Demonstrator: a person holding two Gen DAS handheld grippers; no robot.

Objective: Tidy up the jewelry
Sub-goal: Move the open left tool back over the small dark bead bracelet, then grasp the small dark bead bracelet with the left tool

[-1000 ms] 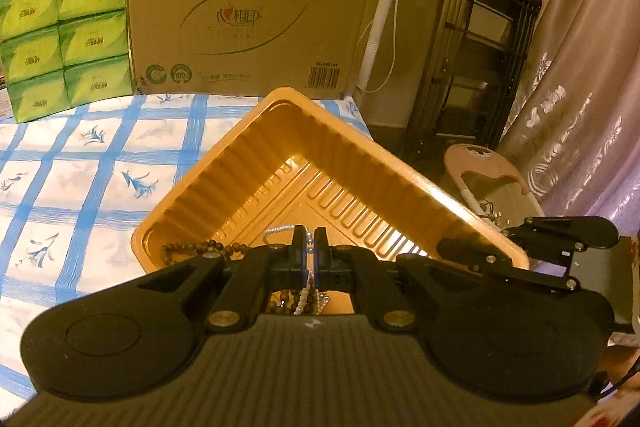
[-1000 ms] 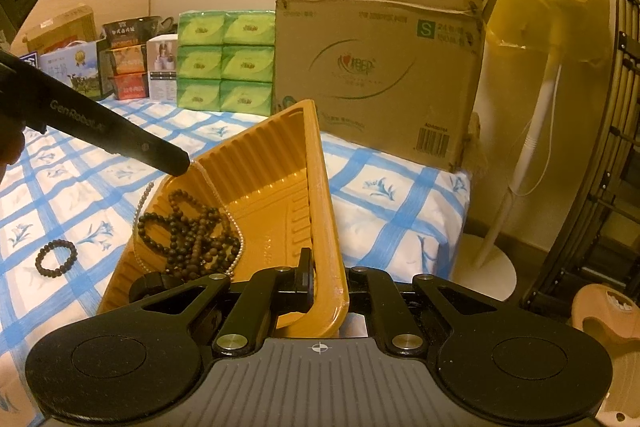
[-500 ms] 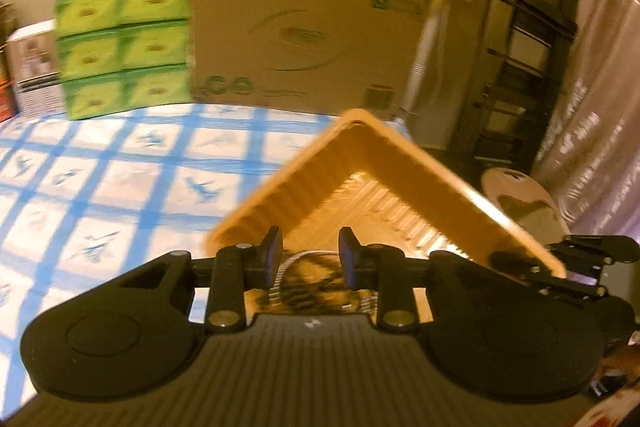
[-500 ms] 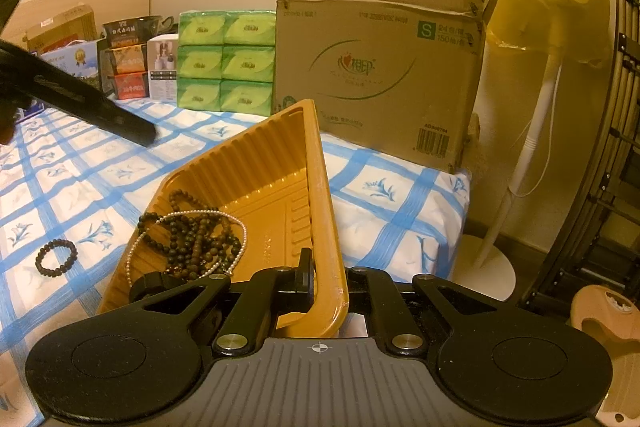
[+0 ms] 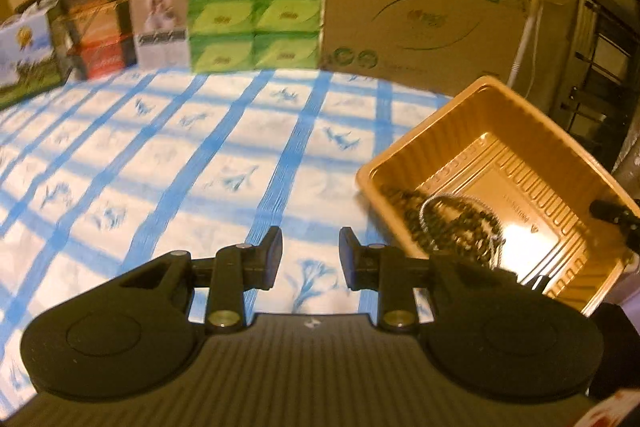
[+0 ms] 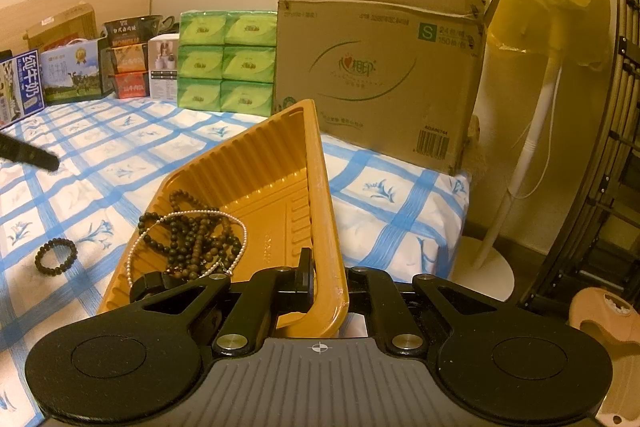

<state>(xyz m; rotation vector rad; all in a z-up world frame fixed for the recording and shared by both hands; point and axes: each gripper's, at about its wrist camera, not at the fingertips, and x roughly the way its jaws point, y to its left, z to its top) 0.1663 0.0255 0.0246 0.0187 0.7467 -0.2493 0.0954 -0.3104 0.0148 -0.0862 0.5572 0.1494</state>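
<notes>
The small dark-beaded bracelet [image 6: 55, 255] lies flat as a closed ring on the blue-and-white checked cloth [image 6: 120, 163], alone and apart from the other jewelry. It is visible only in the right wrist view, to the left of the gold ribbed plastic tray [image 6: 256, 163] and clear of its wall. A ring has no long axis, so any approach angle across it should serve equally.

The tray already contains a heap of dark wooden bead strands [image 6: 192, 239] with a thin white pearl necklace [image 6: 188, 214] looped over them.

The right tongs [image 6: 329, 277] are closed on the near right rim of the tray, one finger inside the wall and one outside, with the far end of the tray tipped upward. This hand is occupied with steadying the tray.

The left tongs [image 5: 310, 259] are partly open, having just been opening, with nothing between the fingers; only bare cloth shows through the gap. In the right wrist view a dark tip [image 6: 30, 155], probably belonging to the left tongs, hangs above the cloth, beyond and to the left of the bracelet.

Judgement: the left hand is free and on the bracelet's side, so it would be the one to make the next pick, moving back toward the near edge of the cloth.
</notes>
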